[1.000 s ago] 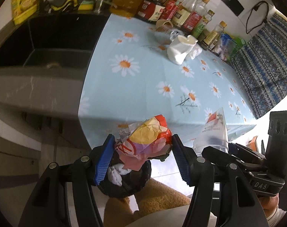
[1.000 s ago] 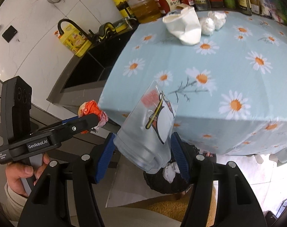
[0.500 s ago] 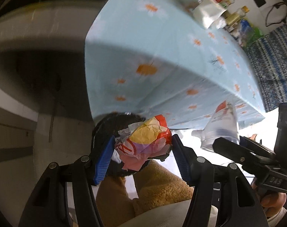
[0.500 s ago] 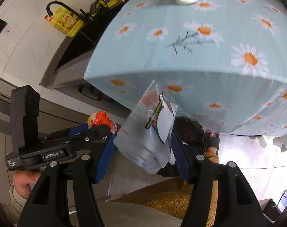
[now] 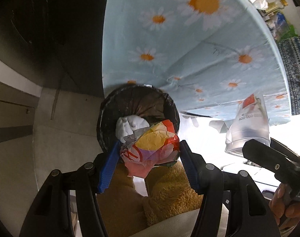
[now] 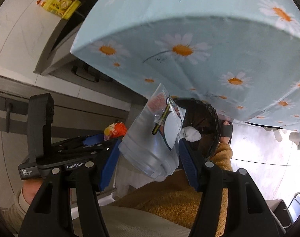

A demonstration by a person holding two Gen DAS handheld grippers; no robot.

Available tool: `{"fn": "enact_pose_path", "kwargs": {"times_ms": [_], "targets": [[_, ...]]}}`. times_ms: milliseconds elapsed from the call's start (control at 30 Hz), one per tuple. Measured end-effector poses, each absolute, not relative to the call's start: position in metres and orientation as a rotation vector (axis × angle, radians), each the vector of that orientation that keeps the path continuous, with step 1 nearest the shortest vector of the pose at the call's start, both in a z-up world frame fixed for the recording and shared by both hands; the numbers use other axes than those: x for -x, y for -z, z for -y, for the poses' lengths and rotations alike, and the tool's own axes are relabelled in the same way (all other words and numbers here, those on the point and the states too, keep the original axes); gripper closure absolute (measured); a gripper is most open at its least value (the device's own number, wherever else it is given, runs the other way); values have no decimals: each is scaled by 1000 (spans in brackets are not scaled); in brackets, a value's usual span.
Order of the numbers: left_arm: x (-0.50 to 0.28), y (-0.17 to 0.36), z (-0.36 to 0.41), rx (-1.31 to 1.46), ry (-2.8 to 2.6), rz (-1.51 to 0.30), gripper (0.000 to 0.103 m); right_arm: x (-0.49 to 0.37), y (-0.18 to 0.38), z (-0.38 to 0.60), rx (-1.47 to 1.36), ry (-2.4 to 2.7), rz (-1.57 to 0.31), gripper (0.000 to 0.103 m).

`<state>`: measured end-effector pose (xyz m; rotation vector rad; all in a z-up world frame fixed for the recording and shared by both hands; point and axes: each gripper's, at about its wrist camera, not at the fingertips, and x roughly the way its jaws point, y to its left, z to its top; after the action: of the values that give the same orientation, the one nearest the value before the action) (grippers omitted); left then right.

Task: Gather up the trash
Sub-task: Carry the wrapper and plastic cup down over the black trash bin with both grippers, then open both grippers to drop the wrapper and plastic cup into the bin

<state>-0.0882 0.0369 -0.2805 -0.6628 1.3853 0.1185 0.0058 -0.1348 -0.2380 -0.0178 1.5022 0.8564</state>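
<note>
My left gripper (image 5: pixel 149 154) is shut on a crumpled red, yellow and pink wrapper (image 5: pixel 150 148) and holds it just above the near rim of a black-lined trash bin (image 5: pixel 108 122) that stands under the table edge. A white crumpled tissue (image 5: pixel 128 127) lies in the bin. My right gripper (image 6: pixel 150 154) is shut on a clear plastic cup (image 6: pixel 150 138) with a red label, held beside the bin (image 6: pixel 207 110). The cup also shows in the left wrist view (image 5: pixel 248 126), and the wrapper shows in the right wrist view (image 6: pixel 115 129).
The table with a light blue daisy cloth (image 5: pixel 179 45) overhangs the bin. Dark cabinets (image 5: pixel 41 29) and a sink counter (image 6: pixel 57 39) stand to the left. The person's tan fleece sleeve (image 5: pixel 165 195) is below the grippers. Bottles (image 5: pixel 276 4) stand at the table's far side.
Both grippers have dropped below the table edge and closer to the bin, still holding the wrapper and the cup. The bin's opening now faces both cameras.
</note>
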Motion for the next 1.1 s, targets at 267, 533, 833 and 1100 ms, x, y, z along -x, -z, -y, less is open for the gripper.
{"fn": "enact_pose_path", "kwargs": {"times_ms": [267,533,833,1100], "targets": [[81,301,-41,683,-136,-1420,44,-12,260,128,23,-847,-1564,42],[69,313,-47,738,-166,-1424,42,-20,276,124,45,-837,-1579,42],[61,320,-54,758,-188,-1448,31,-35,275,124,15,-845,-1580,35],[53,308,-55,739,-177,-1435,31,-42,266,135,-19,-824,-1562,35]]}}
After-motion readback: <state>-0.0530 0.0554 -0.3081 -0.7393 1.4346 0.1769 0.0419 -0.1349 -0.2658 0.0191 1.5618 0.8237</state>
